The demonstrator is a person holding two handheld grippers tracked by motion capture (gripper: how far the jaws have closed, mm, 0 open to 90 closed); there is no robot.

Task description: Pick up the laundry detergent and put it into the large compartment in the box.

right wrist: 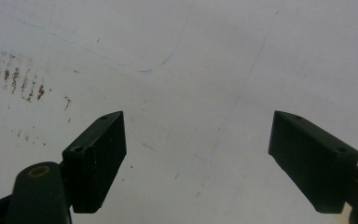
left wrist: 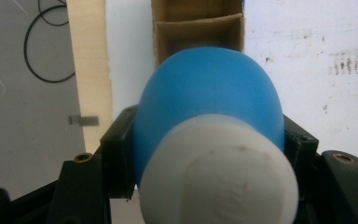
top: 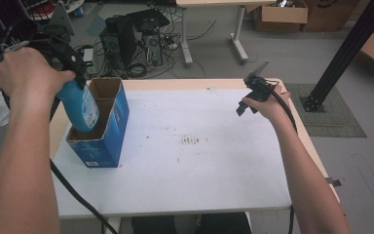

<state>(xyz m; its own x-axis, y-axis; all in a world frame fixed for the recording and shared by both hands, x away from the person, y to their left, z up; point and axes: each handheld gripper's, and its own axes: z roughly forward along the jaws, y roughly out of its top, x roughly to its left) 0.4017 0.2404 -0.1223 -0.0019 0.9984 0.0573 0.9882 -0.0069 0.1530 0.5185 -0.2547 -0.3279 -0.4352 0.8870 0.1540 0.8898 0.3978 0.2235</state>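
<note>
Desk [top: 185, 161]: white top, pale wood edge, dark smudges near centre. Grey floor [top: 292, 53] around it. Beyond desk's far edge: black computer tower [top: 126, 39] with tangled cables, second pale table [top: 214, 29]; cardboard boxes [top: 280, 14] farther right. Black post [top: 345, 48] right of desk

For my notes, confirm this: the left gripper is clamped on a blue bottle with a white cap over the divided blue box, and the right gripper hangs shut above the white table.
One detail is wrong: the right gripper is open, its jaws spread wide with nothing between them, as the right gripper view shows. The rest stands: the left gripper clamps the blue bottle over the divided blue box, above the white table.
</note>
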